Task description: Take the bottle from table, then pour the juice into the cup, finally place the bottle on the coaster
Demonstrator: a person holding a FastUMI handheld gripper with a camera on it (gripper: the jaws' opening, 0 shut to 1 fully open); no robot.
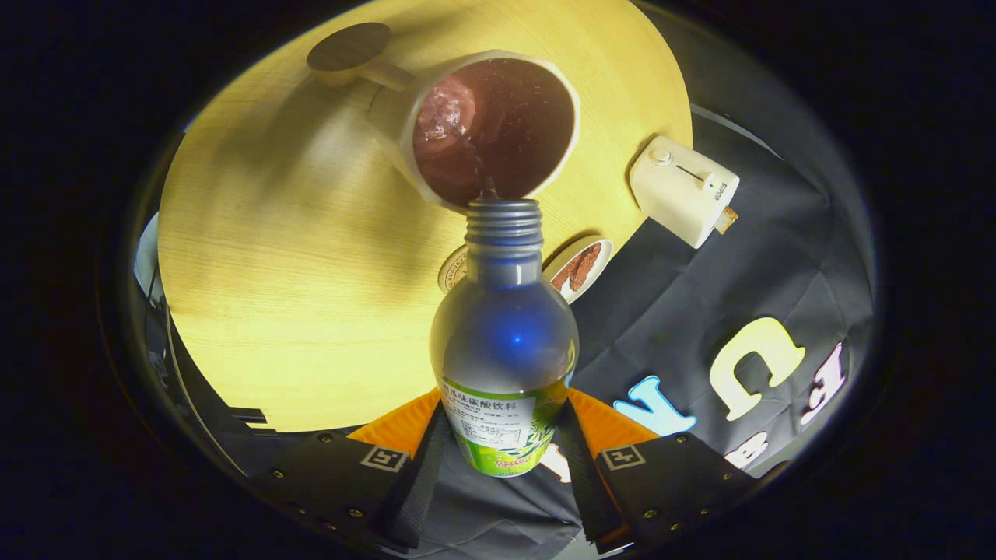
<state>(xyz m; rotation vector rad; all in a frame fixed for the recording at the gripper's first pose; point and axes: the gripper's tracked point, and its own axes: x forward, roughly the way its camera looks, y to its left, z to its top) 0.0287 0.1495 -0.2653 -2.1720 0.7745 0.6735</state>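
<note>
- The gripper [504,443] has both fingers pressed against the lower, labelled part of the bottle [504,342], one on each side, so the bottle is pinched between them.
- The bottle is silvery with a green and white label, its cap off and its threaded neck pointing away from the fingers toward the cup [490,128].
- A thin dark stream runs from the bottle's mouth into the cup, landing in the liquid there.
- The cup is pale, with a handle on the side away from the white box, and holds dark reddish juice with a patch of foam near one wall.
- The cup stands on a round light-wood table [296,257], just beyond the bottle's mouth.
- A round coaster [582,266] (with a brown mark on its face) lies at the table's edge, partly hidden behind the bottle's shoulder.
- A small white box [683,190] with a knob sits at the table's rim, beside the cup and apart from it.
- A round dark-topped object [348,48] rests on the table beyond the cup's handle.
</note>
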